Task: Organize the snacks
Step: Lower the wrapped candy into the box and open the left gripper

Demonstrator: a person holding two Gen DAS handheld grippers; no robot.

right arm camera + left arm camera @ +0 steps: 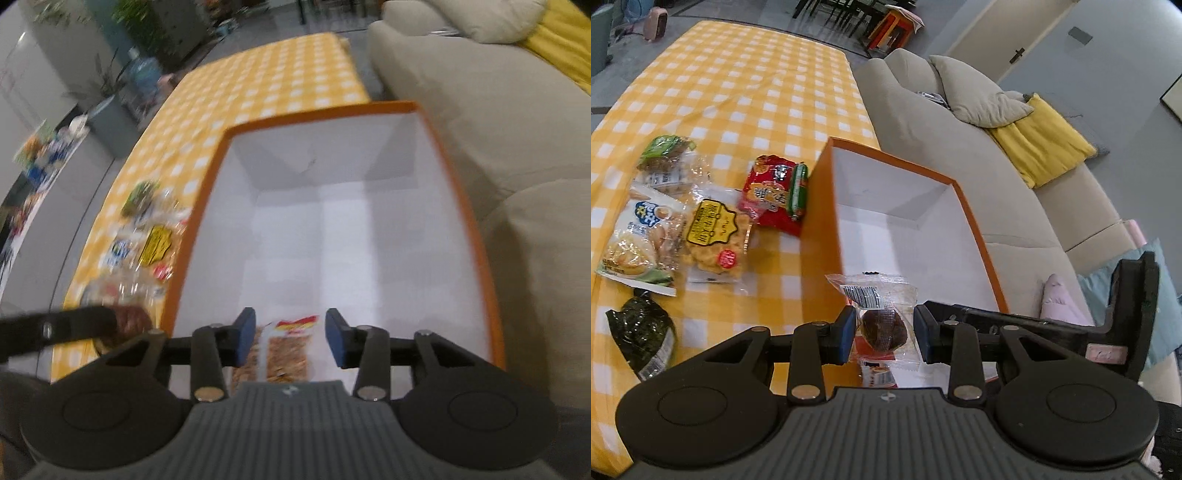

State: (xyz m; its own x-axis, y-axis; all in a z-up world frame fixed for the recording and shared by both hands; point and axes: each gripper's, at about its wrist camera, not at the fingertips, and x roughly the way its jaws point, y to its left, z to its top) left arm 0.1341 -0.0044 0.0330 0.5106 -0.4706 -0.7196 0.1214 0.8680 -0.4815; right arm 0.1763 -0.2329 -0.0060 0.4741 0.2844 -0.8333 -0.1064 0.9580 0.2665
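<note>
Loose snack packets (701, 221) heaped on worktop (757, 92) left of orange box (975, 236). Left gripper (885, 334) clamps wrapped brown cake (882, 326) at box near rim; next: carry over, release inside. Right gripper (290, 341) parted, empty, above cracker packet (286, 354) on box floor.

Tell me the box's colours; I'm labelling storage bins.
The box is orange outside and on its rim, white inside. The left wrist view shows it sharpest.
</note>
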